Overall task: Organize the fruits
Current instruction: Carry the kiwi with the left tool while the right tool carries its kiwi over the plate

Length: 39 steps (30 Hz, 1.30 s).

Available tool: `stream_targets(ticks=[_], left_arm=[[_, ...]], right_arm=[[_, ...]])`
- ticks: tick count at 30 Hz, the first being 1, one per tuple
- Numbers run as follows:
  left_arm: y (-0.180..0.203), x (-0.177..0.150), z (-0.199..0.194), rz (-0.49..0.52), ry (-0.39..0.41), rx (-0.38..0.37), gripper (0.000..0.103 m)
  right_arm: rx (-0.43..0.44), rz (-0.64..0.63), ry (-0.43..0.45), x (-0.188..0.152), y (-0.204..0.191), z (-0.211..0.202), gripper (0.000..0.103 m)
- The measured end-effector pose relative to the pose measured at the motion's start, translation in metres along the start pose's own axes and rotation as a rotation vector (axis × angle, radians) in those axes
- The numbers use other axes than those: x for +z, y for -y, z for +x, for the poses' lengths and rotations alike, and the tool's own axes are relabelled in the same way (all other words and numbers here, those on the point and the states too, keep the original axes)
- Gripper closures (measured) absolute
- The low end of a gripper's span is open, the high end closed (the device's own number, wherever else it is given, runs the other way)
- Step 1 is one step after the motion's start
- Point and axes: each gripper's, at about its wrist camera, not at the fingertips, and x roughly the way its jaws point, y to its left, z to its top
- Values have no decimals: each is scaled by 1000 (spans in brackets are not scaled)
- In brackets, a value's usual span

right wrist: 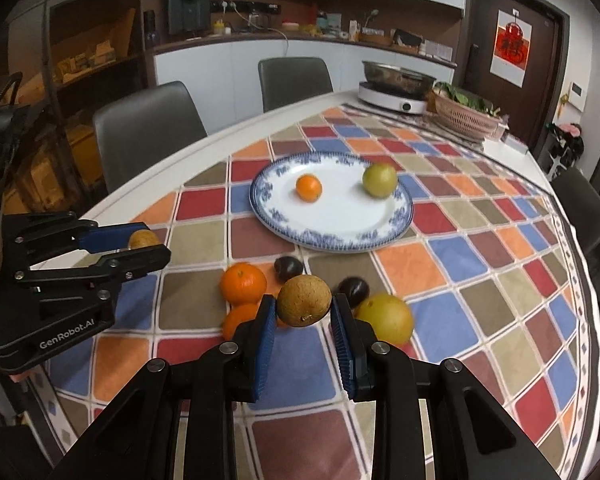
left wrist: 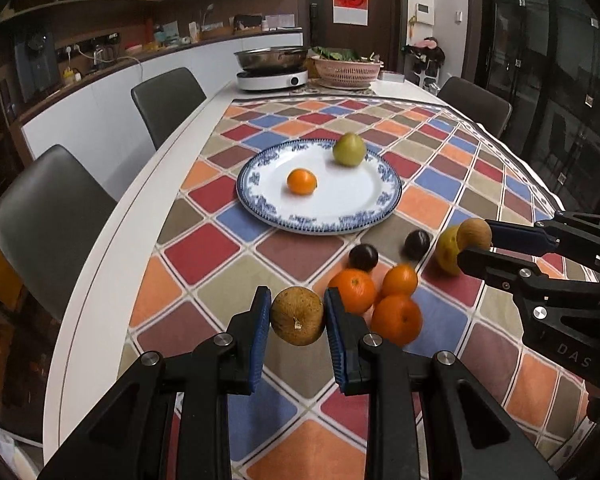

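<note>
A blue-rimmed white plate (left wrist: 340,208) (right wrist: 340,224) holds a small orange (left wrist: 301,181) (right wrist: 309,187) and a green fruit (left wrist: 349,149) (right wrist: 379,180). My left gripper (left wrist: 298,314) (right wrist: 146,246) is shut on a brown round fruit (left wrist: 297,321) (right wrist: 142,239) above the cloth. My right gripper (right wrist: 304,308) (left wrist: 474,246) is shut on another brown round fruit (right wrist: 304,300) (left wrist: 475,233). On the cloth lie three oranges (left wrist: 353,290) (right wrist: 243,283), two dark plums (left wrist: 363,257) (right wrist: 288,267) and a yellow fruit (left wrist: 447,250) (right wrist: 386,318).
The table carries a checkered cloth (left wrist: 204,248) (right wrist: 480,280). At its far end stand an induction cooker with a steel pan (left wrist: 272,68) (right wrist: 396,88) and a pink basket of greens (left wrist: 346,68) (right wrist: 466,114). Grey chairs (left wrist: 52,216) (right wrist: 144,128) line the left edge.
</note>
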Motion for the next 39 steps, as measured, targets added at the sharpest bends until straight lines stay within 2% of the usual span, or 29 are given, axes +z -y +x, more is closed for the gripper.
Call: stream_targets(ticks=[14,24,32,39], left_arm=[[0,50,-3,12,80,-12,75],[-8,82,14,-17,93,-31,75],[-14,107,39,-22,70,-39,75],[-19,117,76,-40,-10,-51,75]], right_arm=[[-16,-13,63,40,16,-4,74],[-14,-13,76,73,27,13,74],[-15,22,38,96,44,40,74],[-14,28,-31,107,51,74,74]])
